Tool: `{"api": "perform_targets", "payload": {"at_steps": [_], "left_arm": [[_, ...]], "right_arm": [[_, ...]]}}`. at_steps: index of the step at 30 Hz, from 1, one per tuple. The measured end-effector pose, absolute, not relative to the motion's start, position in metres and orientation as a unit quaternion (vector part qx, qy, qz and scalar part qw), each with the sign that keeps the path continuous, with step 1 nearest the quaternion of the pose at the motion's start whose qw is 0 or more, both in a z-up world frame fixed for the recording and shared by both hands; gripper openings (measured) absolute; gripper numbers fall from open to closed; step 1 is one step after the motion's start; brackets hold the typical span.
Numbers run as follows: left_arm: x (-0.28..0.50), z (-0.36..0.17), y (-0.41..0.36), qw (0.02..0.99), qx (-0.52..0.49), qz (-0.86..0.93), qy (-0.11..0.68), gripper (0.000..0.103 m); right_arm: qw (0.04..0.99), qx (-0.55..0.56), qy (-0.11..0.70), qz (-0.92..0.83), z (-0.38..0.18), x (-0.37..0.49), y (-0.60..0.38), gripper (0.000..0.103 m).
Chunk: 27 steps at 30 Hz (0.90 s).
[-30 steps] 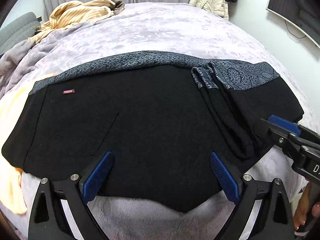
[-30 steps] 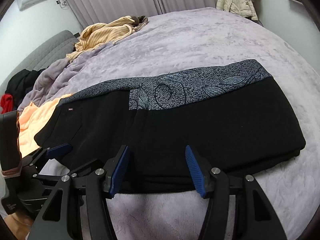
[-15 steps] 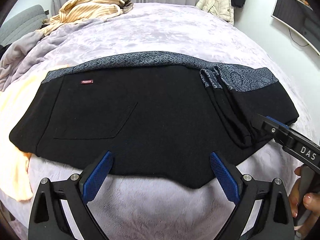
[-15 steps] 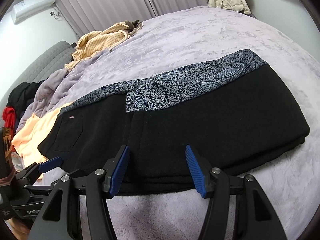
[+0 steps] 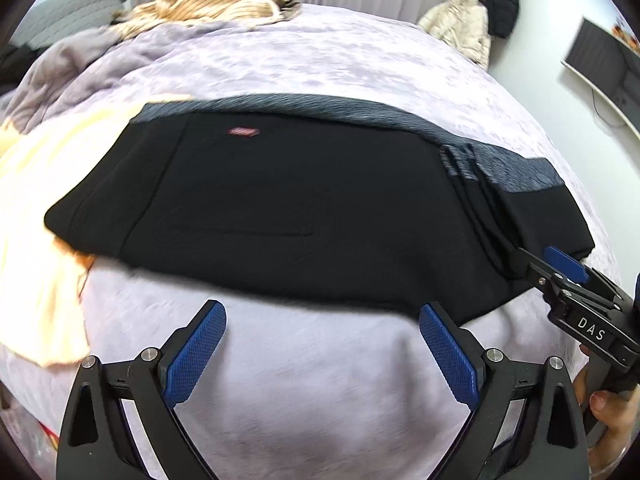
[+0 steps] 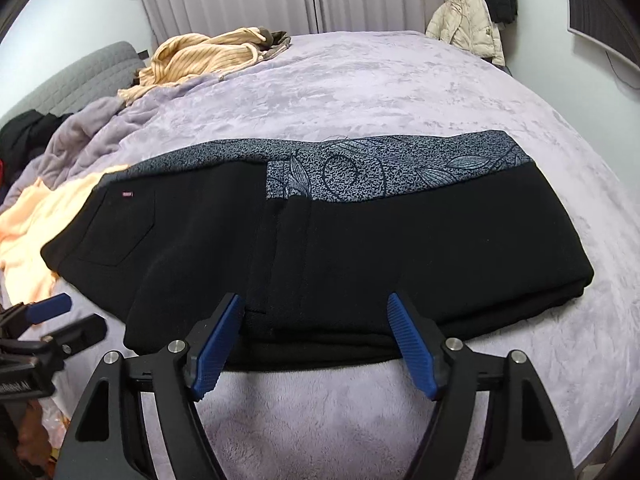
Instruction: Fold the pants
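The black pants [image 5: 304, 216] lie folded on the lilac bed, grey patterned lining along the far edge, a small red label near the left. In the right wrist view the pants [image 6: 400, 248] show a folded-over layer on the right. My left gripper [image 5: 322, 354] is open and empty, above bare blanket just short of the pants' near edge. My right gripper [image 6: 314, 338] is open and empty, its fingertips at the near edge of the pants. The right gripper also shows at the right of the left wrist view [image 5: 560, 272]; the left gripper shows at the left of the right wrist view [image 6: 52, 316].
A peach garment [image 5: 36, 216] lies under the pants' left end. A striped yellow garment [image 6: 200, 60] and a rumpled lilac blanket [image 6: 92, 132] are at the far left. A cream jacket [image 6: 468, 20] hangs at the back right. A grey sofa [image 6: 68, 80] stands left.
Both grippers have drawn back from the pants toward the near side. The left gripper's fingers, over the fabric a second ago, are now over bare blanket. The pants lie unmoved.
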<state>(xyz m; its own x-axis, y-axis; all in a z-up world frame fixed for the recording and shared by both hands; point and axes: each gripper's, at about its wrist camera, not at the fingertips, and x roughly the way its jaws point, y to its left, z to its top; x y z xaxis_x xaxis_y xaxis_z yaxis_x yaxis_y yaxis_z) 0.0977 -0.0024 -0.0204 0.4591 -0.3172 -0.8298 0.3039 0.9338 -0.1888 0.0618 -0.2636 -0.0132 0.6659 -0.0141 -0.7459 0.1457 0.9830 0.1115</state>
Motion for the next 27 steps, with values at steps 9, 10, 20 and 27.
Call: {"api": "perform_targets", "payload": {"at_steps": [9, 10, 20, 27], "left_arm": [[0.115, -0.006, 0.072, 0.862, -0.117, -0.206, 0.448, 0.098], [0.120, -0.006, 0.082, 0.860, -0.134, -0.206, 0.447, 0.098], [0.152, -0.042, 0.124, 0.810, -0.280, -0.209, 0.471, 0.098], [0.175, -0.048, 0.122, 0.798, -0.310, -0.217, 0.469, 0.099]], "right_arm": [[0.908, 0.072, 0.409, -0.050, -0.015, 0.061, -0.261, 0.079], [0.908, 0.072, 0.409, -0.050, -0.015, 0.060, -0.261, 0.079], [0.906, 0.062, 0.415, -0.054, -0.016, 0.063, -0.260, 0.080], [0.905, 0.060, 0.417, -0.056, -0.017, 0.063, -0.260, 0.080]]}}
